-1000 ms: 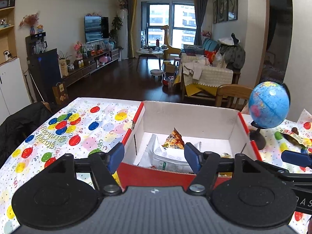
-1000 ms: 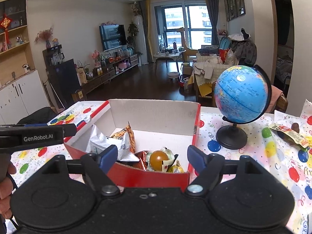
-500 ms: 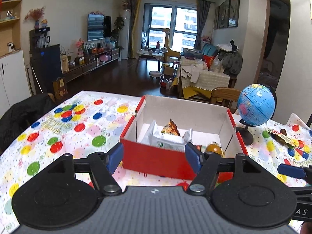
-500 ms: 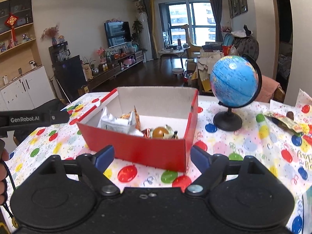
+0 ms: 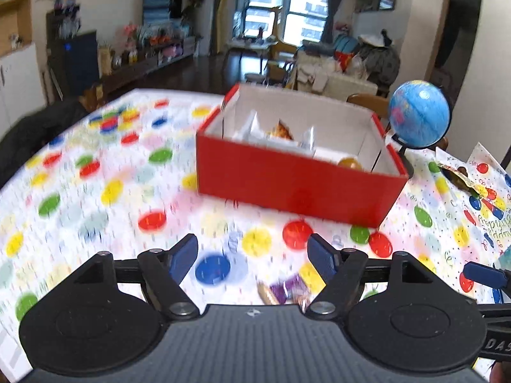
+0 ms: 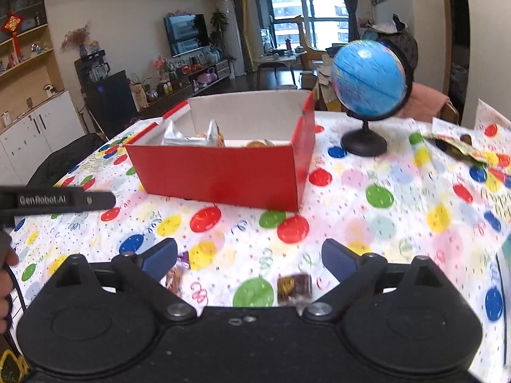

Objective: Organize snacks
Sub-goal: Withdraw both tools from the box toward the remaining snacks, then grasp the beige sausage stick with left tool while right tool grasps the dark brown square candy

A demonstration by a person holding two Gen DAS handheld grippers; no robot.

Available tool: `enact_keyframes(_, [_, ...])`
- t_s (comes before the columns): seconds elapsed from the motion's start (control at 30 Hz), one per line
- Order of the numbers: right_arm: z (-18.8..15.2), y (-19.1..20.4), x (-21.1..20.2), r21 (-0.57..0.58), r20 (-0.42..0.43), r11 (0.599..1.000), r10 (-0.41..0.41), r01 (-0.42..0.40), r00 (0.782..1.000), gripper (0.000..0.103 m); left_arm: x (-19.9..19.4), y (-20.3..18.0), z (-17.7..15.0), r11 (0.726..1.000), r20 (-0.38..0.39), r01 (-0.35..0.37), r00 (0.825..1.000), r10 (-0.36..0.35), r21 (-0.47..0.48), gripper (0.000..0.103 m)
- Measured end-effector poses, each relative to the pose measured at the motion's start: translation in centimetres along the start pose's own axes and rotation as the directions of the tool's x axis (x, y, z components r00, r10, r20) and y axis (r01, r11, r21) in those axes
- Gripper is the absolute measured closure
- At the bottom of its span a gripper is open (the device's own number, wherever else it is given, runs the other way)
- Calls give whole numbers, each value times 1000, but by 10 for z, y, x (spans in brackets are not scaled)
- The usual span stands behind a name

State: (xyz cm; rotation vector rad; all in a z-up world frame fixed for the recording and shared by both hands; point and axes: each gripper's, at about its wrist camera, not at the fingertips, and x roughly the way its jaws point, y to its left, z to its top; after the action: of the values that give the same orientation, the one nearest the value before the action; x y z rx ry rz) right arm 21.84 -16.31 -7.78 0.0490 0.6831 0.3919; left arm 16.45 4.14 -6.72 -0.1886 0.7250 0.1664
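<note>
A red box (image 5: 297, 182) with white inside walls stands on the dotted tablecloth and holds several snack packets and an orange ball; it also shows in the right wrist view (image 6: 220, 172). My left gripper (image 5: 254, 257) is open and empty, pulled back from the box. A purple wrapped candy (image 5: 287, 289) lies just under it. My right gripper (image 6: 249, 257) is open and empty above a brown wrapped candy (image 6: 293, 285) and another small snack (image 6: 175, 276). The left gripper's body (image 6: 57, 199) shows at the left of the right wrist view.
A blue globe on a black stand (image 6: 367, 79) is right of the box, seen also in the left wrist view (image 5: 418, 113). A green-yellow snack wrapper (image 6: 460, 146) lies at the far right of the table. Chairs and a living room lie beyond the table.
Both grippers have pulled back from over the box toward the table's near side. The box now looks farther off and loose candies have come into view under the fingers.
</note>
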Motion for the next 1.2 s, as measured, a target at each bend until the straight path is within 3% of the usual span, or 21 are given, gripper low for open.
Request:
enact_keyframes(0.2, [-16, -17, 6, 78, -15, 997, -10, 12, 1000, 5, 19, 5, -26, 998, -109, -3, 994, -4, -58, 28])
enact_keyframes(0.47, [-34, -25, 22, 98, -66, 995, -17, 24, 998, 9, 39, -3, -49, 998, -174, -36, 984, 25, -60, 28])
enact_keyframes(0.77, [-48, -37, 44, 185, -86, 983, -4, 19, 996, 16, 54, -15, -63, 995, -188, -88, 979, 77, -52, 28])
enact_keyframes(0.83, [-46, -37, 45, 173, -94, 985, -5, 21, 996, 23, 58, -15, -64, 995, -195, -84, 978, 71, -62, 28])
enact_keyframes(0.97, [-44, -38, 47, 168, -81, 985, -20, 33, 997, 26, 60, -19, -64, 994, -174, -89, 982, 78, -60, 28])
enact_keyframes(1.2, [-49, -40, 56, 168, -98, 985, -12, 28, 995, 41, 59, -28, -70, 994, -141, -104, 985, 99, -32, 31])
